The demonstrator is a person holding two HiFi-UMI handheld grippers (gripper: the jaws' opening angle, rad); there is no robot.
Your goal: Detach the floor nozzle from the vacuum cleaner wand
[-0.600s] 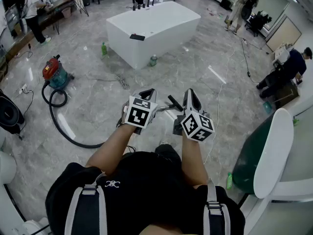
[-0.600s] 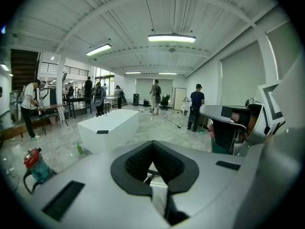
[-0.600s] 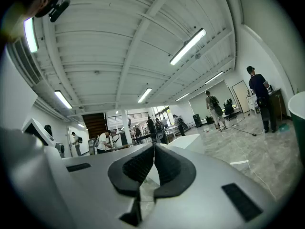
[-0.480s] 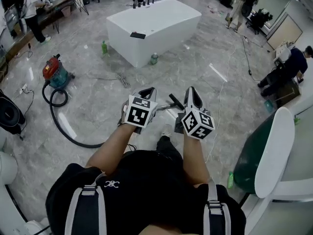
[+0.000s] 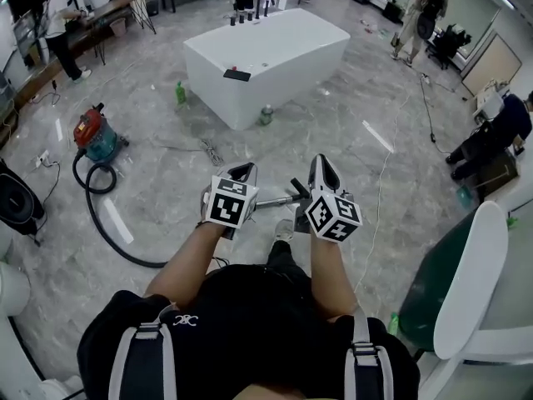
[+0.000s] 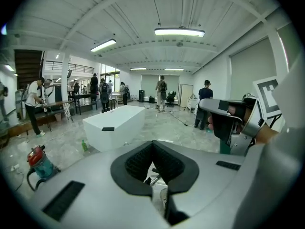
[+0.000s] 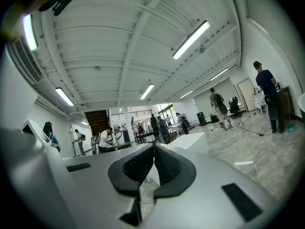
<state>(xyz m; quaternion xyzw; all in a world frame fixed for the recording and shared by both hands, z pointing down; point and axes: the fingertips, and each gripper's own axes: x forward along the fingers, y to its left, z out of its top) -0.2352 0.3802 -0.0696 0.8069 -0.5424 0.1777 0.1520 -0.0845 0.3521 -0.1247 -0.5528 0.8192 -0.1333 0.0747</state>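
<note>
The metal wand (image 5: 273, 200) lies on the grey floor between my two grippers, with the black floor nozzle (image 5: 297, 187) at its right end. My left gripper (image 5: 244, 172) hangs above the wand's left part, its jaws shut and empty. A short piece of the wand (image 6: 153, 179) shows through the gap under the left gripper (image 6: 153, 144). My right gripper (image 5: 321, 162) is held just right of the nozzle, shut with nothing in it. In its own view the right gripper (image 7: 154, 147) points level across the hall.
A red and teal vacuum canister (image 5: 92, 134) stands at the left, and its black hose (image 5: 112, 227) curves over the floor toward me. A white bathtub (image 5: 265, 52) stands ahead. A green and white chair (image 5: 462, 277) is at the right. Several people stand around the hall.
Both grippers stay shut above the wand. The left one has come slightly lower and nearer to me; the view has shifted a little.
</note>
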